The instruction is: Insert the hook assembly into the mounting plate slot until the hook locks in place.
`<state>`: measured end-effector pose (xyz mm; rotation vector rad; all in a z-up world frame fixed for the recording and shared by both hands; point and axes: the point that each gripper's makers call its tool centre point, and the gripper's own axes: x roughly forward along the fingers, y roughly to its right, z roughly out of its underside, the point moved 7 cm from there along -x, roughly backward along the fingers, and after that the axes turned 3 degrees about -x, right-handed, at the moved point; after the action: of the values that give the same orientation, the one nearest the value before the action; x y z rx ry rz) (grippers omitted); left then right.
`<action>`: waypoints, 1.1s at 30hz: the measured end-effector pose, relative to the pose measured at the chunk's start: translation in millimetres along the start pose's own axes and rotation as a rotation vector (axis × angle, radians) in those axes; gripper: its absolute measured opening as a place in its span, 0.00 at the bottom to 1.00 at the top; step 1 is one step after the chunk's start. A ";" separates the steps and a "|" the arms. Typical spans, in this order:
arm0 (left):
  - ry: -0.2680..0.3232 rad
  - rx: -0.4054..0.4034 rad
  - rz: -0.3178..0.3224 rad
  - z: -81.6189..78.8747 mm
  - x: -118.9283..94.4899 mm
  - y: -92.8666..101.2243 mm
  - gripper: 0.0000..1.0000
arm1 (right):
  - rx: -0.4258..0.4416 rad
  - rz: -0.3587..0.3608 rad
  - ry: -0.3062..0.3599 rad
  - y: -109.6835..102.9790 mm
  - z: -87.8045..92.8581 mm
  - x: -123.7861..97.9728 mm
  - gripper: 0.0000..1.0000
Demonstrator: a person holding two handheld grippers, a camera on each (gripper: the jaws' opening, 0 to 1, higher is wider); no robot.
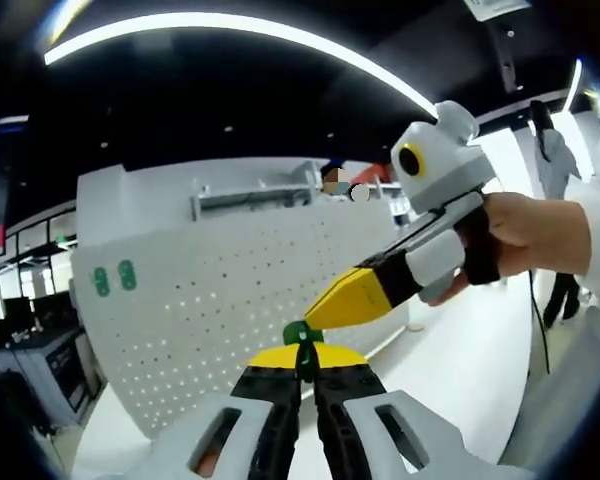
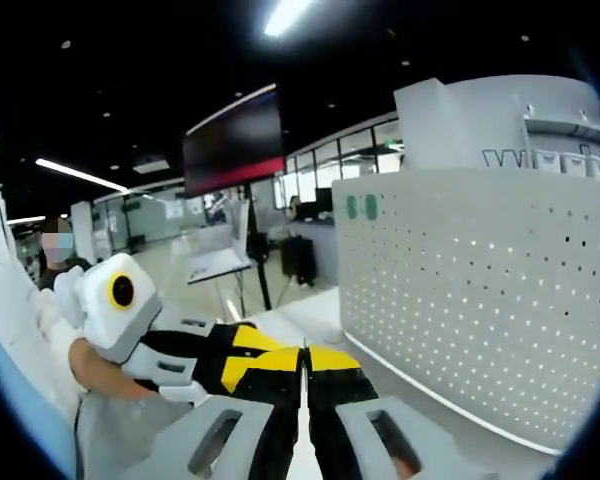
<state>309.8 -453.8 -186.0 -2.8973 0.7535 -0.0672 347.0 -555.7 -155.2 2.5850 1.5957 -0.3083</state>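
A small green hook piece [image 1: 298, 334] sits pinched between the yellow tips of the left gripper [image 1: 306, 357], held up in the air in front of the white perforated mounting plate [image 1: 230, 300]. In the left gripper view its jaws are drawn together on that green part, which pokes up just above the tips. The right gripper [image 1: 332, 303] comes in from the right, its yellow tip touching or nearly touching the green piece; I cannot tell from this angle whether it also grips it. A person's hand [image 1: 525, 235] holds that gripper by its white body.

In the right gripper view the right gripper [image 2: 305, 362] has its jaws pressed together with only a thin line between them, and I see nothing between them. The left gripper [image 2: 235, 365] lies just beside it, tips meeting. The pegboard-like mounting plate [image 2: 480, 290] stands upright to the right, on a pale tabletop [image 2: 310, 310]. Two green marks [image 2: 361, 206] sit near the plate's upper corner.
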 end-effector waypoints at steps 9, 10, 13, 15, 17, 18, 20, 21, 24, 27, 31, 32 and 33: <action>-0.004 0.004 -0.003 0.3 0.8 -0.1 0.04 | -0.023 0.001 0.014 0.2 -1.1 -1.3 0.03; -0.006 0.002 -0.004 0.6 0.8 -0.4 0.03 | -0.026 0.004 0.015 0.7 -0.9 -1.5 0.03; -0.010 0.003 -0.007 1.1 0.9 -1.1 0.03 | -0.038 0.006 0.008 2.4 1.1 -2.4 0.05; -0.011 0.000 -0.009 1.4 1.2 -2.1 0.03 | -0.045 0.010 0.006 3.3 2.2 -3.2 0.08; -0.015 0.001 -0.014 2.0 1.3 -3.6 0.03 | -0.052 0.012 0.007 3.7 3.6 -4.2 0.11; -0.015 -0.003 -0.015 2.2 1.3 -4.2 0.03 | -0.051 0.011 0.003 3.9 4.3 -4.5 0.13; -0.016 -0.005 -0.017 2.2 1.3 -5.2 0.03 | -0.058 0.009 0.004 4.7 5.8 -5.5 0.17; -0.016 -0.005 -0.018 1.9 1.1 -5.4 0.03 | -0.059 0.010 0.004 4.8 6.0 -5.7 0.18; -0.014 -0.011 -0.024 0.8 1.6 -8.0 0.03 | -0.064 0.016 0.004 6.0 7.2 -7.9 0.24; -0.013 -0.015 -0.030 -0.7 1.9 -11.0 0.03 | -0.074 0.027 -0.014 8.5 10.2 -9.2 0.33; -0.010 -0.021 -0.042 -2.5 1.7 -16.6 0.03 | -0.085 0.025 -0.021 9.1 15.4 -11.6 0.39; -0.010 -0.023 -0.044 -2.8 1.5 -17.7 0.03 | -0.090 0.025 -0.020 9.1 16.5 -11.9 0.43; -0.010 -0.026 -0.048 -3.1 1.5 -19.1 0.03 | -0.091 0.027 -0.021 9.1 17.1 -12.2 0.45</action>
<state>320.1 -438.5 -180.0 -2.9379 0.6888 -0.0485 347.7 -573.6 -169.5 2.5248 1.5290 -0.2531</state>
